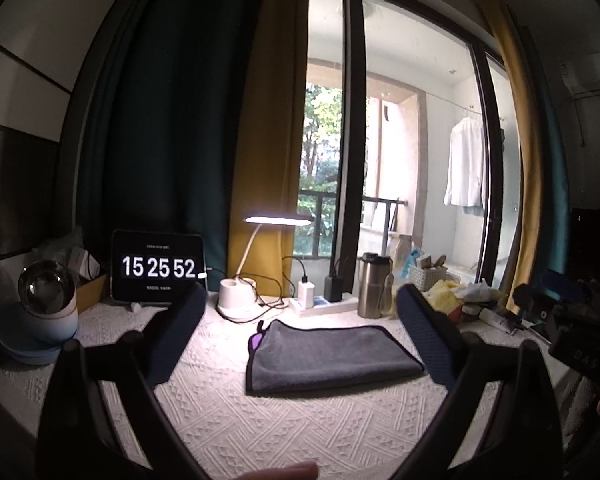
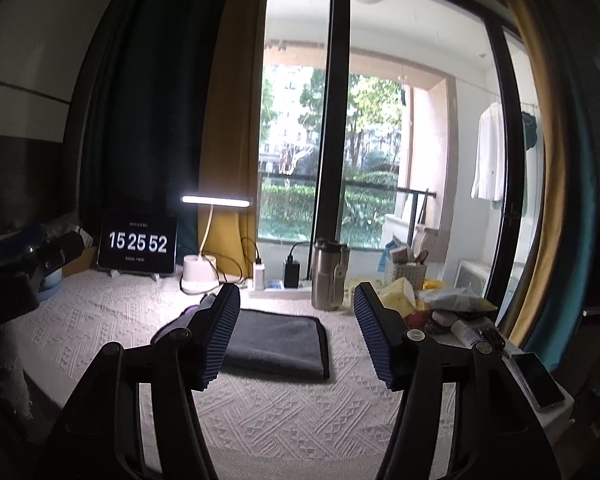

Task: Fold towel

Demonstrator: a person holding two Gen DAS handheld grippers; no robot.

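The grey towel (image 1: 332, 356) lies folded into a flat rectangle on the desk (image 1: 284, 424), which is covered with a white cloth with a woven pattern. At the towel's far left corner a small purple piece (image 1: 256, 338) sticks out from under it. The left hand-held gripper (image 1: 300, 336) hangs above the desk with its two fingers spread wide; the towel is seen between them, and neither finger touches it. The right hand-held gripper (image 2: 296, 334) is also spread wide and holds nothing, and the towel lies in front of it, partly hidden behind its left finger (image 2: 216, 340). Behind the towel, along the window side of the desk, stand a tablet (image 1: 158, 267) showing 15 25 52, a white desk lamp (image 1: 278, 220) that is switched on, a white power strip (image 1: 324, 305) with chargers plugged into it, and a steel tumbler (image 1: 374, 286). At the far left of the desk stands a round pale blue device (image 1: 46, 320). To the right of the tumbler there is a white basket (image 2: 406, 272) and a heap of packets and bags (image 2: 440, 304). A phone (image 2: 538, 380) lies on the right edge of the desk, seen from the right wrist camera.
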